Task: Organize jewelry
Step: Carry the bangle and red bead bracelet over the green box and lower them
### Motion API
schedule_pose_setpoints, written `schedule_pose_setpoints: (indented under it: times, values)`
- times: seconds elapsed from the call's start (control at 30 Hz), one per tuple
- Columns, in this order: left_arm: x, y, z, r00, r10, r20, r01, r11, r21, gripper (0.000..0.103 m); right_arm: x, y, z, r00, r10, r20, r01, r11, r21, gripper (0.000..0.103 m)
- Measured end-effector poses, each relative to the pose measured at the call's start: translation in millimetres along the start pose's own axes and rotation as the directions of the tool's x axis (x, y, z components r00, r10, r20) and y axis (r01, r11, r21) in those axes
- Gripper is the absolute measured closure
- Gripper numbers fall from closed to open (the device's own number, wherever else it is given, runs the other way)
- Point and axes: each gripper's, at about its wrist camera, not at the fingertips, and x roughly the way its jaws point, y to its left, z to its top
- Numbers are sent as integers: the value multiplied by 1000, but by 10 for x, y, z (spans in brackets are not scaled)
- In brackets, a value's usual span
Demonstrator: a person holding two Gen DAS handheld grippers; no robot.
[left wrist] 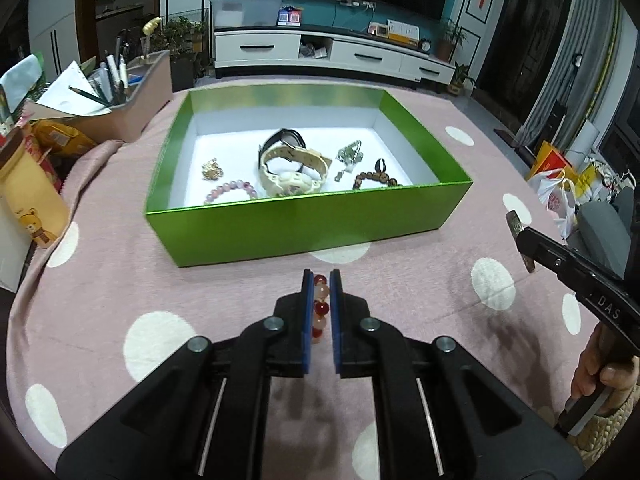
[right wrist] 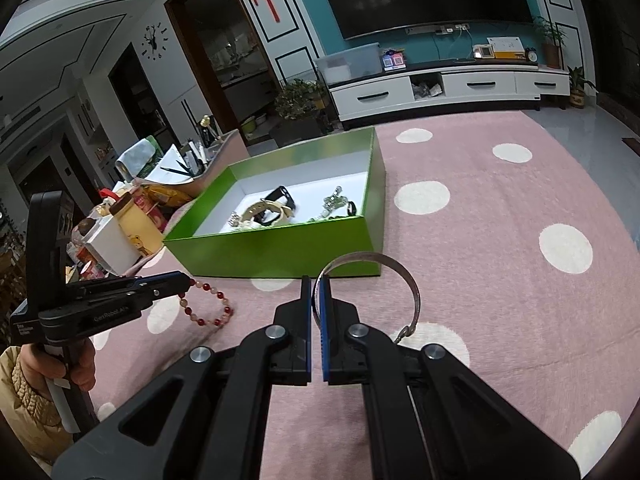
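Your left claw is closed on a red-and-pale beaded bracelet, the beads pinched between its blue pads; in the right wrist view the loop of that beaded bracelet hangs from the left claw's tip, its lower end near or on the pink, white-dotted cloth of the counter, which of the two cannot be told. Your right claw is clamped on a silver bangle, which arcs out to the right of its tips. Both claws sit on the near side of the green box, a short way from its front wall. Inside the box lie a cream watch, a pink bead bracelet, a brown bead bracelet and smaller trinkets.
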Motion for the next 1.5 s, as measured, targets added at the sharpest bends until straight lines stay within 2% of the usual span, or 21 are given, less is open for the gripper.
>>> schedule_pose_setpoints:
  times: [0.33, 0.73, 1.13, 1.5]
  values:
    - [-354, 203, 135, 998, 21, 61, -19, 999, -27, 96, -103, 176, 113, 999, 26, 22, -25, 999, -28, 100]
    - [-500, 354, 563, 992, 44, 119, -40, 998, -39, 96, -99, 353, 428, 998, 37, 51, -32, 995, -93, 100]
    - [-368, 416, 1030, 990, 69, 127, -65, 997, -34, 96, 80, 373, 806, 997, 29, 65, -21, 992, -126, 100]
    - [57, 515, 1305, 991, 107, 80, -104, 993, -49, 96, 436, 327, 1082, 1000, 12, 22, -8, 989, -145, 100]
